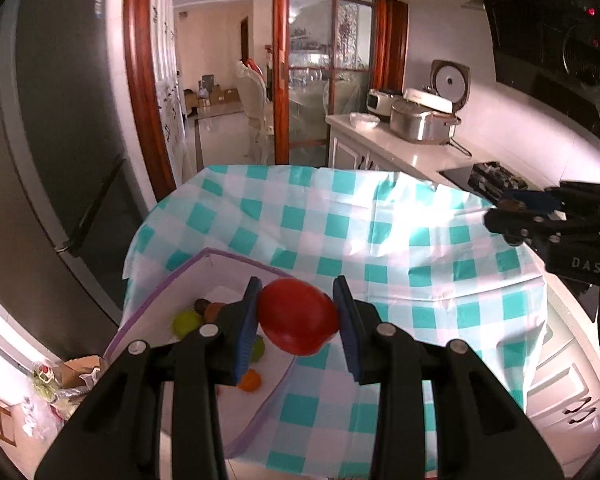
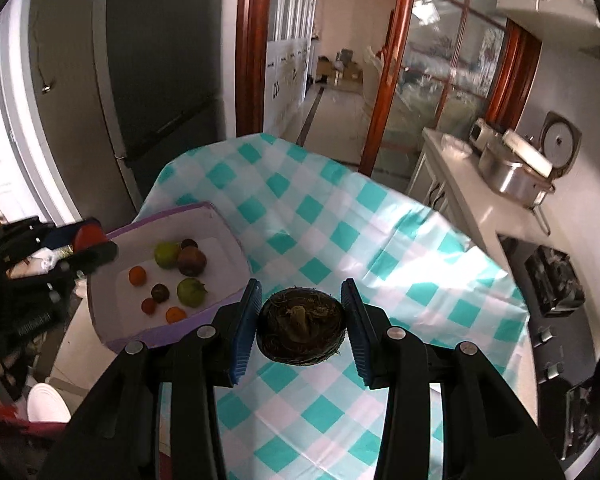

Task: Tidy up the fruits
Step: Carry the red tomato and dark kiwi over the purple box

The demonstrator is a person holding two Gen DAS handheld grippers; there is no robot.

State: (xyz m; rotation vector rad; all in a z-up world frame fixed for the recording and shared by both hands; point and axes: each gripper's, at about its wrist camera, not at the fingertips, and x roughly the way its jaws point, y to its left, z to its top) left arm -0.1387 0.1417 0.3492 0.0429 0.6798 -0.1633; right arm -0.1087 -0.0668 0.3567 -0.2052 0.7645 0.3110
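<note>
Left wrist view, left gripper (image 1: 297,316) clamping red fruit (image 1: 298,317), right gripper (image 2: 300,326) clamping dark fruit (image 2: 301,330)

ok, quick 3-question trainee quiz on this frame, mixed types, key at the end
1. True or false: the left gripper holds the red fruit.
2. What does the right gripper hold? A) an orange B) a dark brown hairy fruit C) nothing
3. Fill in: the loose fruits lie in the white ____ with the purple rim, near the left edge of the checked tablecloth.

Key: 1 true; 2 B; 3 tray.
</note>
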